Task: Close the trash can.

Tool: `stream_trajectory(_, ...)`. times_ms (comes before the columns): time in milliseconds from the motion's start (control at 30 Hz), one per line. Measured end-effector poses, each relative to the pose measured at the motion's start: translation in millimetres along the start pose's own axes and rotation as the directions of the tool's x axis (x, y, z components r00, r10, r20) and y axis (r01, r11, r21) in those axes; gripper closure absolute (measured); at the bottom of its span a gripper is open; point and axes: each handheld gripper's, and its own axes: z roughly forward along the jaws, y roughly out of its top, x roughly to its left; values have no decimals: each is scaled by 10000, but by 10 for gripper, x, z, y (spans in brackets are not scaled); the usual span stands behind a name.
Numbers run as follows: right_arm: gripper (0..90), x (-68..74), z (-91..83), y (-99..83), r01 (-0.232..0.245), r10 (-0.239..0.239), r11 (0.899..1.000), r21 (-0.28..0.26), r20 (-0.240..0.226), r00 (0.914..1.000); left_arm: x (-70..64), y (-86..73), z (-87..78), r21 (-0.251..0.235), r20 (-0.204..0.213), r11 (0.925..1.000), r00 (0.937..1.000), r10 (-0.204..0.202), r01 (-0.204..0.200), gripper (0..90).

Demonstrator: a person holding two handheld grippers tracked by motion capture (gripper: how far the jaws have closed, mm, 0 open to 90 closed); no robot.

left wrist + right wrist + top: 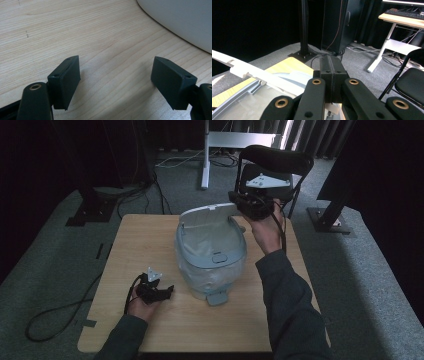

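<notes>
A pale grey pedal bin (210,262) lined with a clear bag stands in the middle of the wooden table (140,240). Its lid (207,215) is raised at the back. My right gripper (239,202) is at the lid's right end, shut on the lid's edge; in the right gripper view the jaws (331,65) press together with the white lid (262,73) running off to the left. My left gripper (167,292) rests low on the table left of the bin, open with nothing between its fingers (116,67). The bin's curved wall (180,17) lies just beyond it.
The bin's foot pedal (217,297) sticks out toward the front edge. A black folding chair (280,162) stands behind the table's far right corner. Cables and stand bases lie on the carpet around the table. Bare tabletop stretches left of the bin.
</notes>
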Motion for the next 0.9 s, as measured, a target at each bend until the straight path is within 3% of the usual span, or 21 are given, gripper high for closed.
stream_trajectory(900,899,170,-129,-182,597,-585,9979,243,-504,9970,1,3,1,18,-4,10000,10000,8,-8,233)
